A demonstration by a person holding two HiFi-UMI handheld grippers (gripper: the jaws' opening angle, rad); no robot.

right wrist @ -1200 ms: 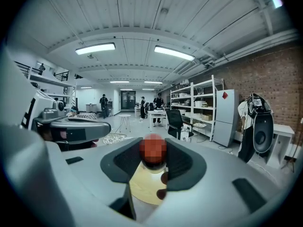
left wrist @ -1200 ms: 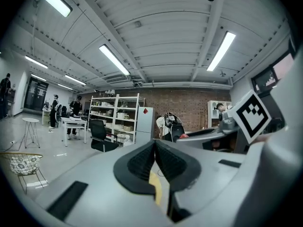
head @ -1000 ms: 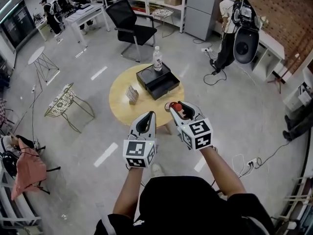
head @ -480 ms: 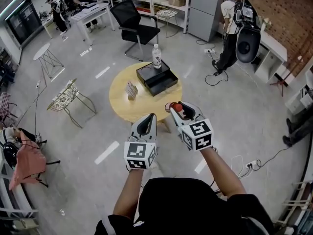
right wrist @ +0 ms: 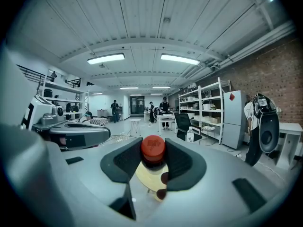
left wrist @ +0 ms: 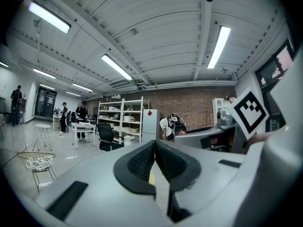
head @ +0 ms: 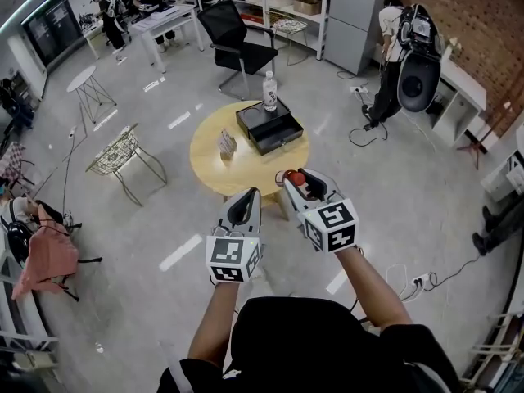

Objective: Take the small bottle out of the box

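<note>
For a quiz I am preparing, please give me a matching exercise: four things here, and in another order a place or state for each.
1 small bottle
2 left gripper
3 black box
4 office chair

A jaws together, nothing between
B on the round table
C on the floor beyond the table
D between the right gripper's jaws

Pairs: 1-D, 2-A, 3-B, 4-C

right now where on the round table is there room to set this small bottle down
The near half of the round table is bare wood, this side of the small stand and black box. The far edge is crowded: box and water bottle.
</note>
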